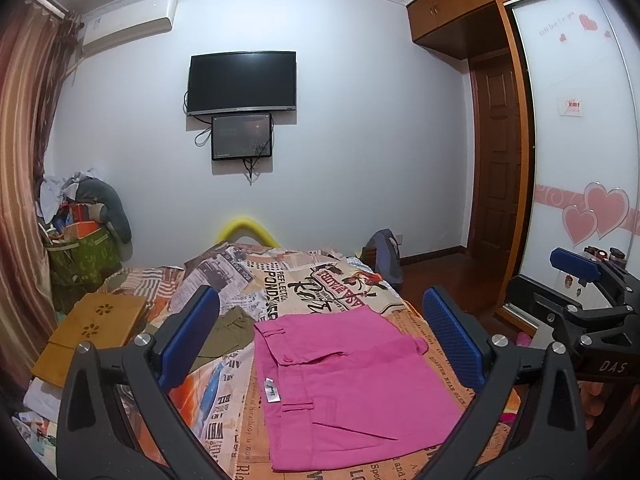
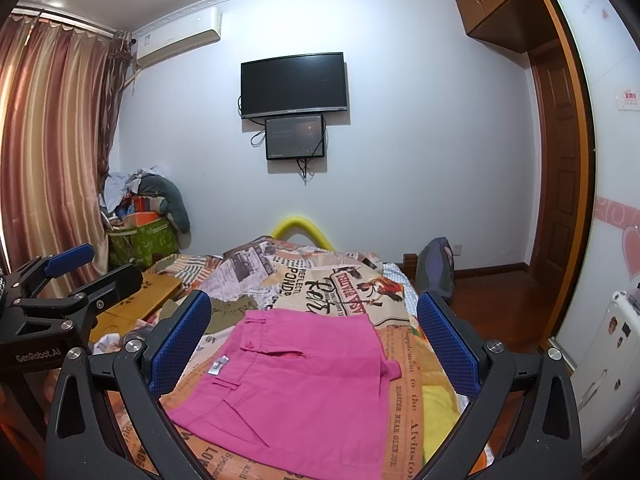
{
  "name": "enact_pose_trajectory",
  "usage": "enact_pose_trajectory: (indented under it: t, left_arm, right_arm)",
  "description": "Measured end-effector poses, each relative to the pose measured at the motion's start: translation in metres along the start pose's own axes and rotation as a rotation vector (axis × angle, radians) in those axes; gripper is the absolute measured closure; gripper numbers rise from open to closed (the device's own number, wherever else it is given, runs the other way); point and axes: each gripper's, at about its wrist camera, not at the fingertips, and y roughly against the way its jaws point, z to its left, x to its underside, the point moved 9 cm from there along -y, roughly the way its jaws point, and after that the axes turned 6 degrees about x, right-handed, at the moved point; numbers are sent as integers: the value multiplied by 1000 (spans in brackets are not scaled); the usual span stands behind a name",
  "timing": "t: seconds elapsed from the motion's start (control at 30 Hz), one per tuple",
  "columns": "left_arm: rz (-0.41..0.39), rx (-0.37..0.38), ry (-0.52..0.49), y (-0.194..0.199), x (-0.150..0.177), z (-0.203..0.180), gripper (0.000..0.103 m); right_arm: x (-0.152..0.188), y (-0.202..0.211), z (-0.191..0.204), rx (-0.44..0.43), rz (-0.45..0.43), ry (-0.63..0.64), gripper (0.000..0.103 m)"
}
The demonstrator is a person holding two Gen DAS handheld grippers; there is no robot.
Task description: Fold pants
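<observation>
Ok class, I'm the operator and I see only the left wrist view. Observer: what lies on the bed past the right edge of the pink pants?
Observer: Something yellow lies on the bed cover, apart from the pink pants, with a strip of printed cover between them.
Operator: And what marking does my tool carry on the outside?
Observer: The left tool has GenRobot.AI printed on its black body.
</observation>
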Motion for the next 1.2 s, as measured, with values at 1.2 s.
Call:
enact_pose_trajectory:
  t: [1.2]
  left_arm:
    - [3,0,-3,-4,1,-2,0]
  right_arm:
    - [9,-5,-5,4,15,-4,1]
